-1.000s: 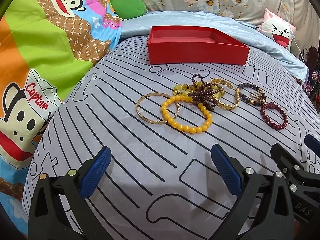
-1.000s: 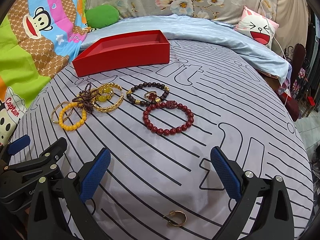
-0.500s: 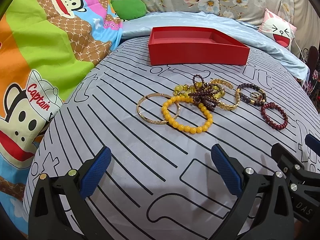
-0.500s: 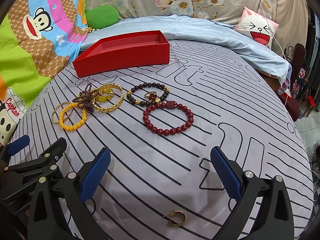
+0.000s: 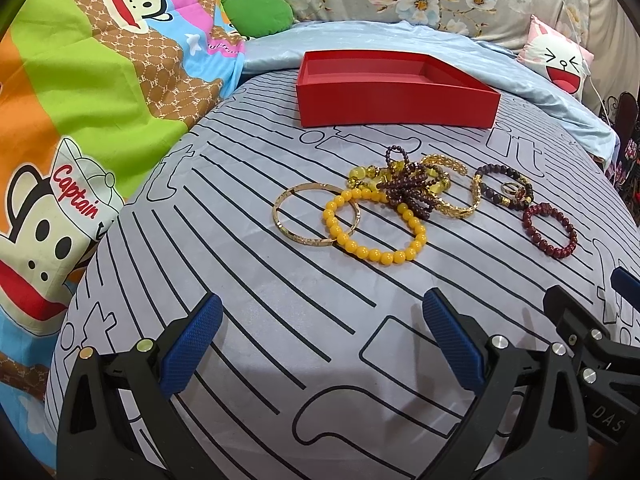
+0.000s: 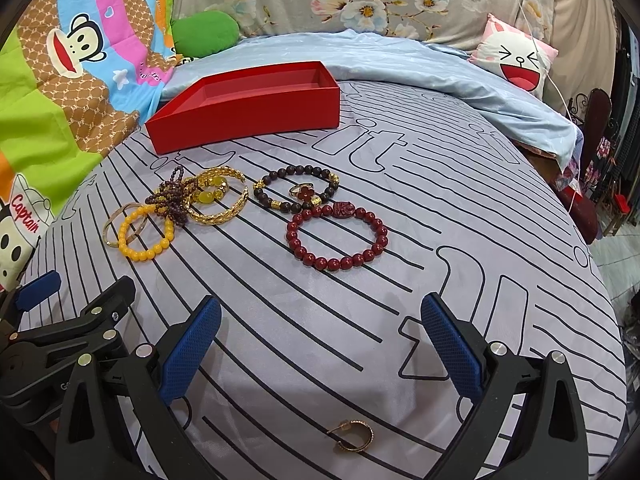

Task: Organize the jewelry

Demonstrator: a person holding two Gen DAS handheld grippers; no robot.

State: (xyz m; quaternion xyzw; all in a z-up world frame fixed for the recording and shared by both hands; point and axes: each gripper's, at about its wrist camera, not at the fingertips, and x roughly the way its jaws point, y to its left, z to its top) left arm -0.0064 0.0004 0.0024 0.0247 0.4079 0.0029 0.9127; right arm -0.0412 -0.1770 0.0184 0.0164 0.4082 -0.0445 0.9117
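Note:
An empty red box (image 5: 394,94) (image 6: 248,110) stands at the back of the grey striped cover. In front of it lie a gold bangle (image 5: 280,220), a yellow bead bracelet (image 5: 376,256) (image 6: 138,254), a purple bead tangle (image 5: 408,192) (image 6: 172,198), a gold chain bracelet (image 6: 222,216), a dark bead bracelet (image 6: 280,178), a ring (image 6: 303,192) and a red bead bracelet (image 6: 340,262) (image 5: 550,246). A gold hoop earring (image 6: 354,438) lies between my right fingers. My left gripper (image 5: 322,338) and right gripper (image 6: 320,338) are open and empty, side by side in front of the jewelry.
A cartoon monkey blanket (image 5: 80,80) lies on the left, with a green cushion (image 6: 204,36) behind. A light blue quilt (image 6: 400,64) and a pink face pillow (image 6: 516,62) lie at the back right. The cover drops off at the right edge (image 6: 592,264).
Both grippers have crept slightly forward toward the jewelry. Nothing on the cover has moved.

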